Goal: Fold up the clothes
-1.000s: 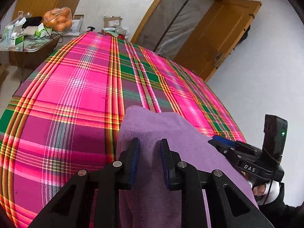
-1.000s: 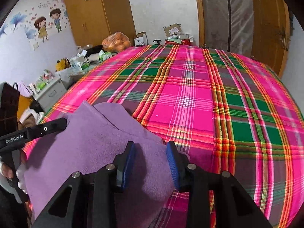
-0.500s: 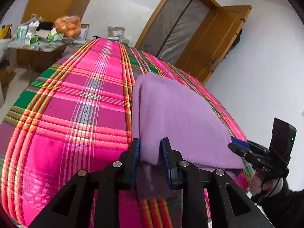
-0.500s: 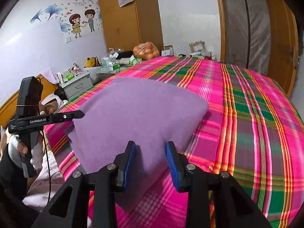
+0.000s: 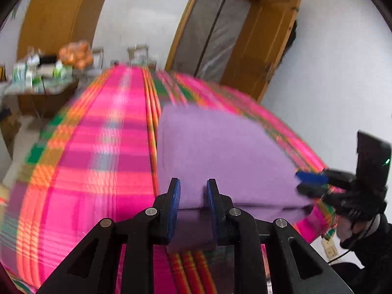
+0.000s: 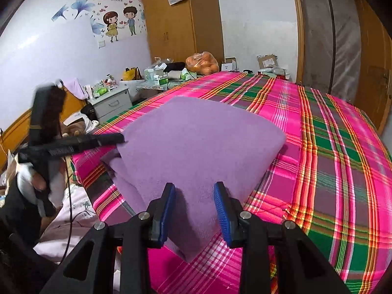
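A purple fleece cloth (image 5: 220,147) lies folded over on the pink plaid bed (image 5: 98,159), its near edge raised. My left gripper (image 5: 193,196) grips that edge at one corner, the jaws closing on the fabric. My right gripper (image 6: 194,201) holds the other corner of the purple cloth (image 6: 196,142), which passes between its blue pads and hangs below them; its jaws are closing too. The right gripper (image 5: 308,183) shows side-on in the left wrist view, clamped on the edge. In the right wrist view the left gripper (image 6: 117,138) touches the far corner.
The near bed edge (image 6: 98,171) drops off just below the cloth. A cluttered side table with a bag of oranges (image 6: 202,63) stands beyond the bed's far left. A grey drawer unit (image 6: 110,103), a wardrobe and wooden doors line the walls. A gloved hand (image 6: 36,183) holds the left gripper.
Both grippers have drawn back toward the bed's near edge with the cloth's edge in them. The cloth has gone from a bunched heap to a flatter, stretched fold. The left view is now blurred.
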A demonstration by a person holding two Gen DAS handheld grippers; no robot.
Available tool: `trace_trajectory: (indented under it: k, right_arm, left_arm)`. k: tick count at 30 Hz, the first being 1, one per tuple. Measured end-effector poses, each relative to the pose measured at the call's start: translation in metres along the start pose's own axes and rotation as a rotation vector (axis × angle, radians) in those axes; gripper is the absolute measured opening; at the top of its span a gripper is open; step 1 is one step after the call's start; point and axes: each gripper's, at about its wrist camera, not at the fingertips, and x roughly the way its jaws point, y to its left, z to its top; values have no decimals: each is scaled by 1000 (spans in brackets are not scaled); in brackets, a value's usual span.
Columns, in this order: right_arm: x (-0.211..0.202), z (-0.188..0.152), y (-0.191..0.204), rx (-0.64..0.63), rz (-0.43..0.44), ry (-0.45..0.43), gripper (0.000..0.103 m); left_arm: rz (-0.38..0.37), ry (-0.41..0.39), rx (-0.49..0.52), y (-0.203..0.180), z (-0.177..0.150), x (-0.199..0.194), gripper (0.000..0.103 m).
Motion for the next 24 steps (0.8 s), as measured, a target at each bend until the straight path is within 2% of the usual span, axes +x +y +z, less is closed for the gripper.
trace_trajectory:
  k: [3, 9, 17, 22, 24]
  right_arm:
    - [1, -2, -1, -4, 3, 3, 32]
    - [2, 2, -1, -15, 9, 12, 32]
    - [9, 31, -21, 52, 4, -34, 32]
    - [23, 36, -28, 63, -2, -15, 32]
    - [27, 35, -31, 66, 0, -4, 32]
  left_arm:
    - [-14, -22, 6, 0, -4, -2, 23]
    - [-29, -18, -17, 2, -3, -1, 23]
    - [-21, -44, 49, -7, 41, 2, 23]
    - [-34, 51, 10, 5, 42, 36, 23]
    - [-39, 60, 0, 9, 41, 38, 23]
